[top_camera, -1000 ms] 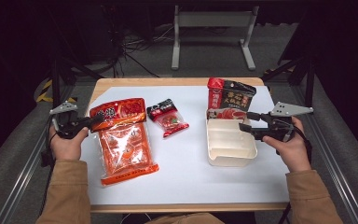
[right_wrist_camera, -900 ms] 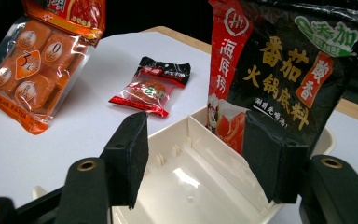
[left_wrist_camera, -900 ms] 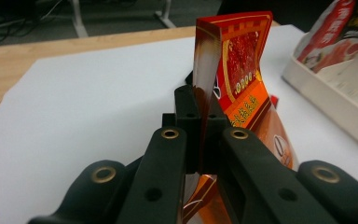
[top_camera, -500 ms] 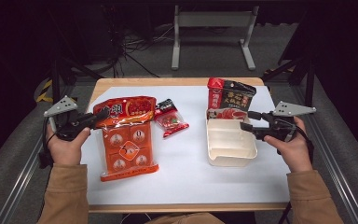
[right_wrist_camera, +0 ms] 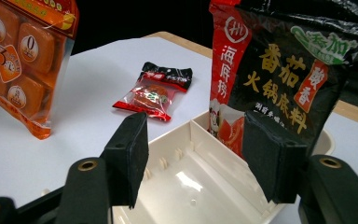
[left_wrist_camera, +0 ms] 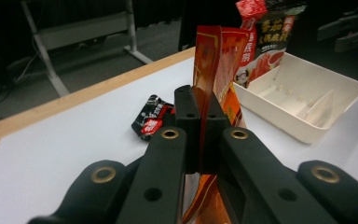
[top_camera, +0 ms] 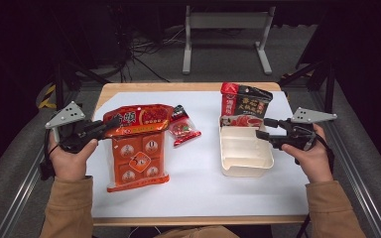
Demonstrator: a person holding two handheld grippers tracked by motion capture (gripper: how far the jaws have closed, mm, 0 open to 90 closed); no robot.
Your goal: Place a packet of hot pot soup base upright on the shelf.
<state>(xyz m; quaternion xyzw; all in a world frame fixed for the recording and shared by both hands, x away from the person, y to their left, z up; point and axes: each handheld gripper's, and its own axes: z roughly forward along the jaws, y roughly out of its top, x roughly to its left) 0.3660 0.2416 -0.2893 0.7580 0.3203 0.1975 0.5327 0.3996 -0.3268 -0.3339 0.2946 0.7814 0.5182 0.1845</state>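
My left gripper [top_camera: 104, 126] [left_wrist_camera: 199, 107] is shut on the top corner of a large orange snack packet [top_camera: 136, 148] [left_wrist_camera: 212, 60]. The packet hangs lifted at the table's left, its lower end near the white surface; it also appears in the right gripper view [right_wrist_camera: 23, 56]. My right gripper [top_camera: 264, 130] [right_wrist_camera: 198, 135] stands open over the right side of a cream divided tray [top_camera: 243, 171] [right_wrist_camera: 177, 140], with no pad pressing on anything. A black and red soup-base pouch [top_camera: 243, 101] [right_wrist_camera: 279, 70] stands upright at the tray's far end.
A small red and black sachet [top_camera: 183, 129] [left_wrist_camera: 151, 119] [right_wrist_camera: 156, 93] lies between the orange packet and the tray. A white sheet [top_camera: 198, 188] covers the wooden table. Dark floor, cables and a metal stand [top_camera: 223, 29] lie beyond the far edge.
My left gripper has risen and moved a little inward, lifting the orange packet from lying askew on the table to hanging straight. The right gripper and the tray have stayed put.
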